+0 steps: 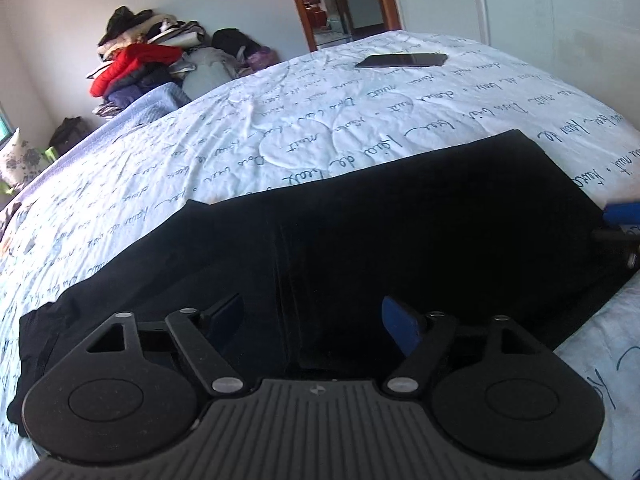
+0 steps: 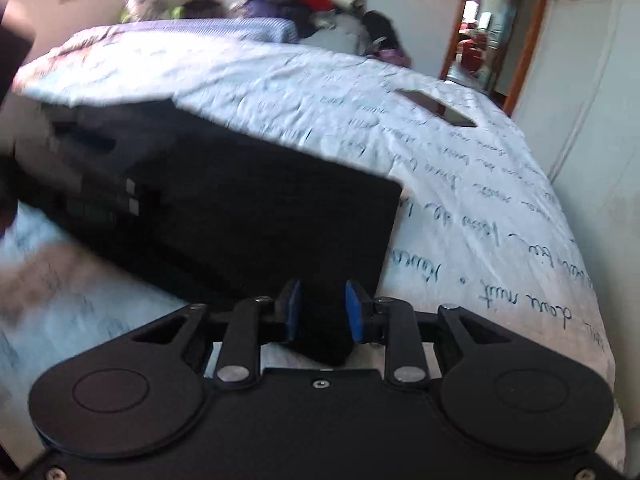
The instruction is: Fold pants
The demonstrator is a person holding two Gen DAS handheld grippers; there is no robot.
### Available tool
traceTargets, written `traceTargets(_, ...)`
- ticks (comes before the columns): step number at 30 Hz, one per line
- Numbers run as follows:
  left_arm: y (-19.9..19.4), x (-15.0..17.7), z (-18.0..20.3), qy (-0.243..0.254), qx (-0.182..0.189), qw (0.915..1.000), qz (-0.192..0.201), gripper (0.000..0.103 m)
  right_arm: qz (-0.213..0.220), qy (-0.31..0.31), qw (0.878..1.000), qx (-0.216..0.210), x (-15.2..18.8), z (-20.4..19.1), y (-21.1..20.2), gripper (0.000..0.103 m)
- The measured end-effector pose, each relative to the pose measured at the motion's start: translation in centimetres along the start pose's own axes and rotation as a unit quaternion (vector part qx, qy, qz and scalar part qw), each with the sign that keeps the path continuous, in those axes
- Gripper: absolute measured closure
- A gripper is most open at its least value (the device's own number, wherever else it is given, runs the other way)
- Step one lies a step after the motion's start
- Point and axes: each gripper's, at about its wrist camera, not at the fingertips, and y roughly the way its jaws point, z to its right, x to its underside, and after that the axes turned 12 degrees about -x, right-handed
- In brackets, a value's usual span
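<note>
Black pants [image 1: 360,232] lay flat across the white script-printed bed [image 1: 280,120], folded into a long band. Left gripper [image 1: 312,320] hovered over the band's near edge, pads spread wide, nothing between. Farther right, phone [image 1: 401,60] lay on the sheet. Right gripper [image 2: 322,312] stood narrowly parted around a fold of dark cloth; firm pinch not discernible.

Motion blur is smearing the right wrist view: the writing on the bed cover [image 2: 460,184] is running into streaks, and the far left part of the black pants [image 2: 224,216] is dissolving into blocky shapes. In the left wrist view, the right tool [image 1: 622,224] is showing only partly at the edge.
</note>
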Motion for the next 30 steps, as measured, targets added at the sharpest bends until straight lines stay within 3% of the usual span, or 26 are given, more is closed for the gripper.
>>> traceTargets(3, 0.0, 0.2, 0.0, -0.013, -0.006, 0.9999, -0.002, 0.019, 0.018, 0.026, 1.0, 0.0, -0.6, -0.2, 0.7, 0.072)
traceTargets(5, 0.0, 0.1, -0.2, -0.023, -0.001, 0.9997, -0.008, 0.019, -0.004, 0.027, 1.0, -0.005, -0.2, -0.4, 2.2, 0.065)
traceTargets(7, -0.1, 0.2, -0.6, -0.034, 0.007, 0.9993, -0.016, 0.019, -0.02, 0.015, 1.0, 0.008, 0.4, -0.9, 2.8, 0.065)
traceTargets(11, -0.5, 0.7, -1.2, -0.044, 0.019, 0.9986, -0.02, 0.019, -0.006, 0.03, 0.999, 0.017, 0.2, -1.5, 1.7, 0.063)
traceTargets(14, -0.6, 0.9, -1.4, -0.05, 0.022, 0.9982, -0.023, 0.019, -0.001, 0.042, 0.999, 0.02, 0.3, -1.6, 2.1, 0.052)
traceTargets(21, -0.8, 1.4, -1.8, -0.06, 0.026, 0.9975, -0.028, 0.017, 0.002, 0.04, 0.998, 0.042, 0.3, -2.6, 2.0, 0.051)
traceTargets(24, -1.0, 1.6, -1.7, -0.061, 0.024, 0.9975, -0.026, 0.017, 0.007, 0.041, 0.998, 0.042, 0.4, -2.9, 2.3, 0.036)
traceTargets(30, -2.3, 2.6, -3.1, -0.062, 0.025, 0.9976, -0.018, 0.017, 0.006, 0.042, 0.998, 0.057, 0.7, -3.9, 1.9, 0.036)
